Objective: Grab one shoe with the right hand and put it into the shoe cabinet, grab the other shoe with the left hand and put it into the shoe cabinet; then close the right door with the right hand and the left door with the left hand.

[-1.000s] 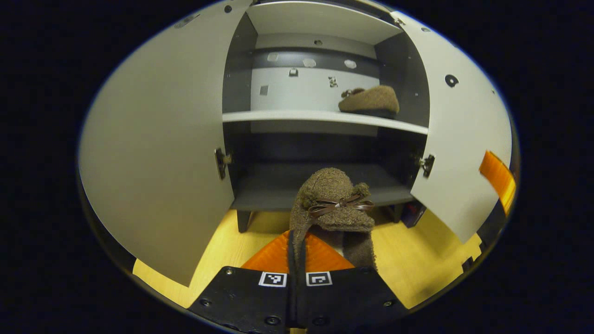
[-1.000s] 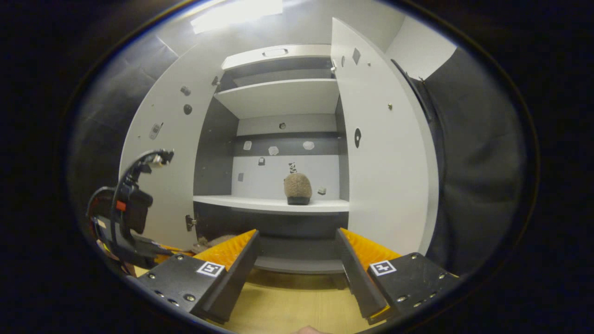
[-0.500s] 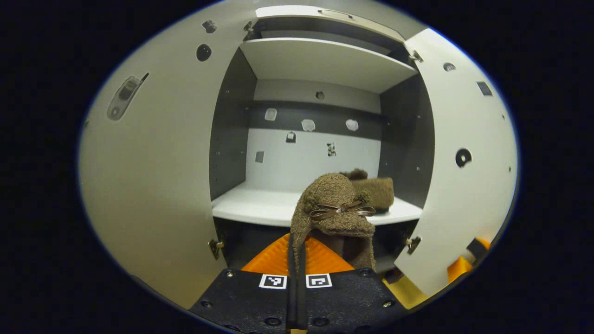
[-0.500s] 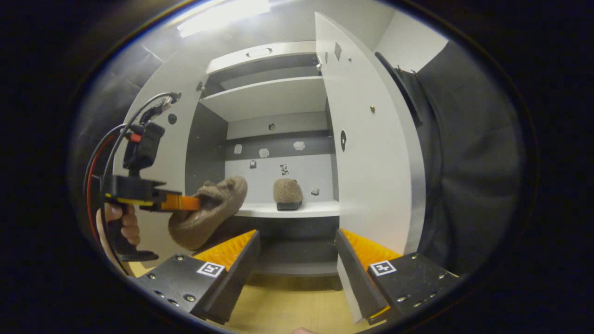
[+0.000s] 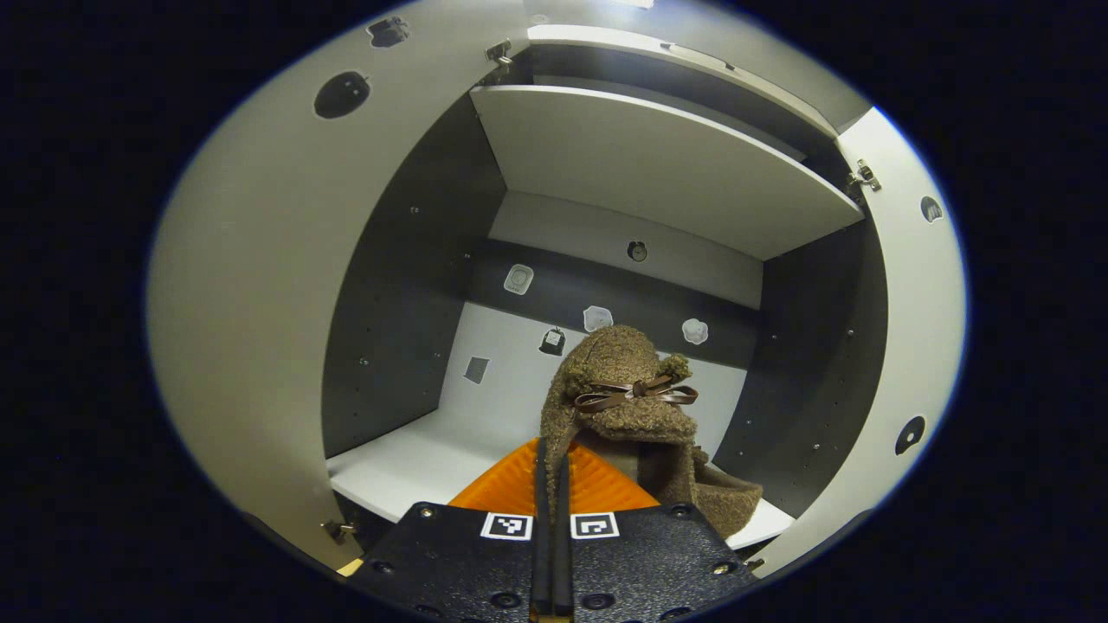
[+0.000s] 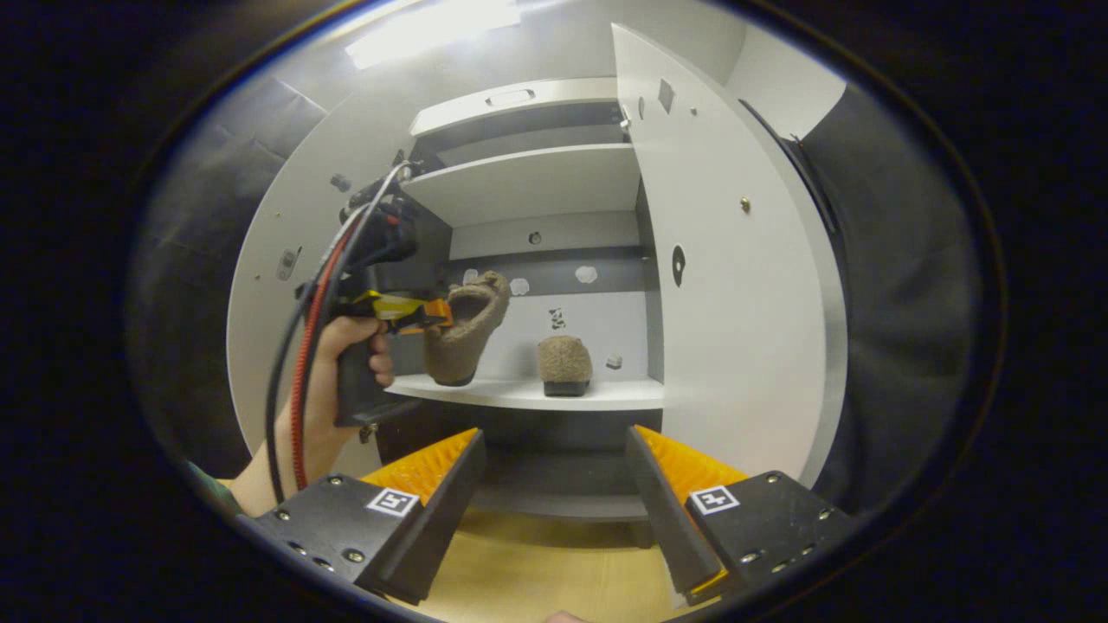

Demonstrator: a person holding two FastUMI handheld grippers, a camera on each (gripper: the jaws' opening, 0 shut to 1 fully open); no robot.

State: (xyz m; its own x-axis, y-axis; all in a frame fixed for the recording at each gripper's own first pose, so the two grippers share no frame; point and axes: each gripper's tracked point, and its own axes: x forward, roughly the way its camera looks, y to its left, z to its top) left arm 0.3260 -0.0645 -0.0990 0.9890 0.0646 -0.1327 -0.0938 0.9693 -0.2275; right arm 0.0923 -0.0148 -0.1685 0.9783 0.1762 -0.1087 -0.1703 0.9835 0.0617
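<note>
Status: first shoe stowed, second shoe at the cabinet mouth, both doors open.

In the right gripper view, the first shoe [image 6: 563, 363] rests on the middle shelf [image 6: 528, 394] at frame centre. The left gripper [image 5: 551, 467], clamped narrow on the second shoe [image 5: 625, 389], holds it above that shelf. The right gripper [image 6: 554, 472] gapes wide, empty. Remaining: release, close the right door [image 6: 727, 285], then the left door [image 5: 251, 285].

dim, fisheye-warped edges; ceiling light [image 6: 433, 26] glares, perhaps overexposed.

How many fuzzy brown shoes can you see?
2. One shoe stands on the cabinet's white shelf, toward its right. The other shoe hangs above that shelf's left part, pinched in the left gripper.
</note>
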